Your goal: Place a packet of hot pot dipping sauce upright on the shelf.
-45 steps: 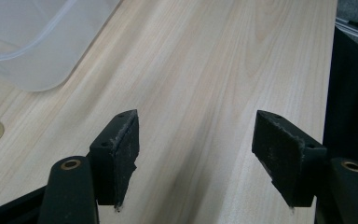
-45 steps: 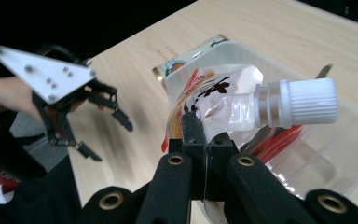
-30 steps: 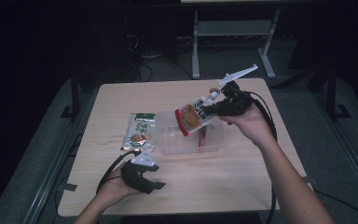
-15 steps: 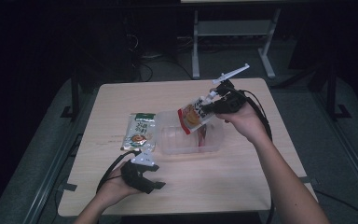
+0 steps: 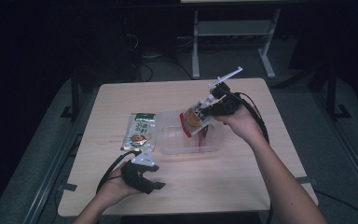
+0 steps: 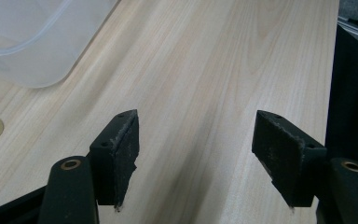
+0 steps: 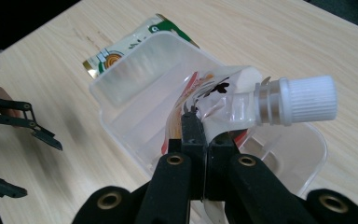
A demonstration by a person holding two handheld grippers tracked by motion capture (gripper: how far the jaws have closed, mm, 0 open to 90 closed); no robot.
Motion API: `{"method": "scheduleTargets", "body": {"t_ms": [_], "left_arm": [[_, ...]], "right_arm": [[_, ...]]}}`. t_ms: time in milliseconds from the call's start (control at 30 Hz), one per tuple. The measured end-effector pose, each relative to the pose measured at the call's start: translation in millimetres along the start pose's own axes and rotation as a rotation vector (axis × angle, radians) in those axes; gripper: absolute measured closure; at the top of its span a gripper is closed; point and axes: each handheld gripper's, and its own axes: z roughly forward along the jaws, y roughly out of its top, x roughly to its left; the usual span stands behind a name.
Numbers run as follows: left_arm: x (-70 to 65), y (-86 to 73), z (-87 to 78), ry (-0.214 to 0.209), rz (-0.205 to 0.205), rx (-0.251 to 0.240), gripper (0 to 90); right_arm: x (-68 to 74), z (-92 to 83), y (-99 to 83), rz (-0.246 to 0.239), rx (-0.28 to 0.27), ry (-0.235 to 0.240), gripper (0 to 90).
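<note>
Since the earlier frames the right hand-held gripper (image 5: 210, 108) has carried the red spouted pouch (image 5: 194, 120) slightly lower and toward the clear plastic container (image 5: 168, 140); the left hand-held gripper (image 5: 156, 179) has not moved from the near edge of the desk (image 5: 242, 186).

State now: right jaws are pressed together on the pouch's upper seam, just below the white screw cap (image 7: 307, 100). The pouch hangs tilted, its lower end over the open container and perhaps just inside the rim; I cannot tell whether it touches the floor of the tub. Left jaws stand spread with nothing between them, resting low over bare desk.

Progress, judged: the work looks like packing pouches into the container. This pouch is lifted and positioned but not yet released. A second, green-and-white pouch (image 5: 140, 133) lies flat on the desk just beside the container's left end, untouched. So one placement is in its last stage, one is left.

View differences: the right gripper view shows the grip point exactly, jaws clamped on the clear seam, cap sticking out to the side, and the green pouch seen through the container wall. The high view gives the layout: both pouches, tub, both hands. The left gripper view shows the left fingertips (image 6: 121, 140) apart and a corner of the container (image 6: 32, 46).
</note>
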Motion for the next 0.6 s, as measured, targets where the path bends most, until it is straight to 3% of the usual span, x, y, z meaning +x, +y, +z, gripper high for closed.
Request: {"method": "scheduleTargets", "body": {"t_ms": [300, 433, 600], "left_arm": [[-0.1, 0.1, 1.0, -0.003, 0.002, 0.001, 31.6], [-0.2, 0.1, 1.2, -0.004, 0.003, 0.004, 31.6], [0.3, -0.1, 0.5, -0.004, 0.007, 0.007, 31.7]], "right_arm": [[2.2, 5.4, -1.4, 0.002, 0.025, -0.012, 87.6], [4.6, 13.0, -2.2, -0.007, 0.062, -0.031, 87.2], [6.7, 16.8, -2.8, -0.003, 0.062, -0.031, 87.0]]}}
